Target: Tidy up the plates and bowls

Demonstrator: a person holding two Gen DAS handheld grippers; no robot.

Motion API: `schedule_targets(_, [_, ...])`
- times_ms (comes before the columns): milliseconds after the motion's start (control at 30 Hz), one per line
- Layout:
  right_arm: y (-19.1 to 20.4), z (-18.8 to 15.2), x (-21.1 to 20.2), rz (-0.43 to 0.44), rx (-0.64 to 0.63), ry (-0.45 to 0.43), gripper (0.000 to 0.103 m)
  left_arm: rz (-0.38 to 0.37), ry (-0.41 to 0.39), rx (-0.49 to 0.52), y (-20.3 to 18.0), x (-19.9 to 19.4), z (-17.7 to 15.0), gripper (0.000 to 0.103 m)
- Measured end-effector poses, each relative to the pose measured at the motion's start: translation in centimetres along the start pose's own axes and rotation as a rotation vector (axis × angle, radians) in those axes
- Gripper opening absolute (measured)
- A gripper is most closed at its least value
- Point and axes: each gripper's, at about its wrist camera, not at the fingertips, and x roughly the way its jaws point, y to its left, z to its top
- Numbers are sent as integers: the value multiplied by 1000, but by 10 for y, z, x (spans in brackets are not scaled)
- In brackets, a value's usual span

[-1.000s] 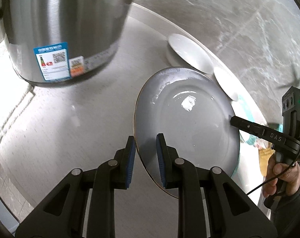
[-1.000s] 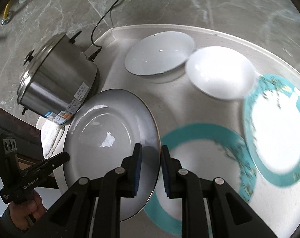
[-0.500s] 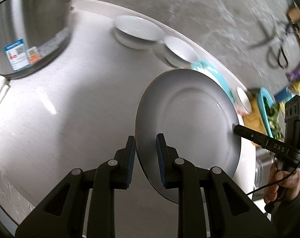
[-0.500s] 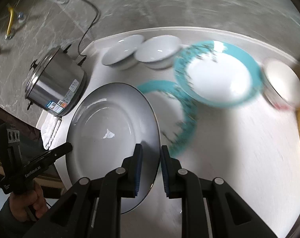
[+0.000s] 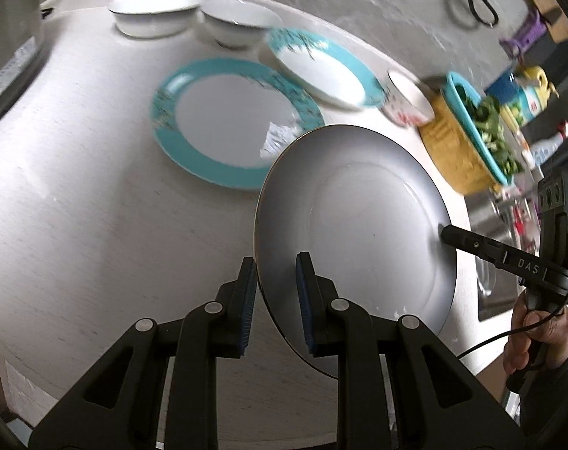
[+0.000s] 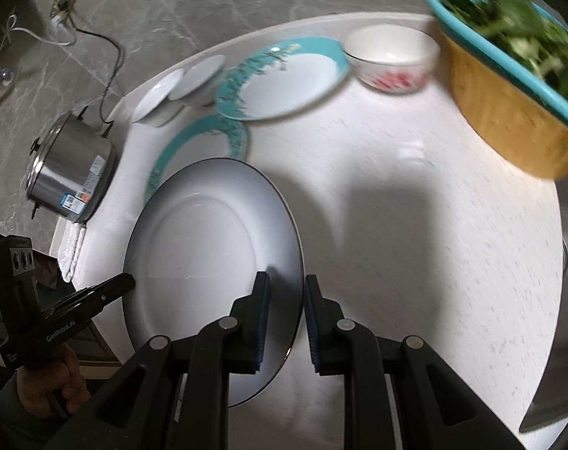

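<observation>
Both claws clamped on white plate [image 5: 355, 217], left claw [image 5: 274, 300] and right claw [image 6: 285, 318] gripping opposite rims, plate aloft over tabletop [image 6: 415, 225]. Beyond claws, teal plates [image 5: 224, 120] and bowls [image 5: 156, 15] lay unstacked; sorting barely begun.

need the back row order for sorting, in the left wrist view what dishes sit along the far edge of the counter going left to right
wide white bowl → smaller white bowl → teal-rimmed plate → small bowl with red pattern → yellow basin holding a teal basket of greens

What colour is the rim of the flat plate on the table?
Teal, around a white middle; the plate shows best in the left wrist view.
</observation>
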Motion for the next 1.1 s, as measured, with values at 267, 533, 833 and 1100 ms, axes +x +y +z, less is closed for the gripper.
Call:
schedule_targets(267, [-36,-24,12,-17,39,28,20,17,41,35,-17,38,-14,19])
schedule_targets(533, [-42,-27,20,-38,18,26,20,36,50,46,-20,56,-12,19])
schedule_targets(833, [-43,-29,22,-68,-13,20,21,44,51,73,-23,64,-12,19])
schedule_targets(1100, [-39,-31,22,-87,-43,5,23,41,40,74,-23,64,-12,20])
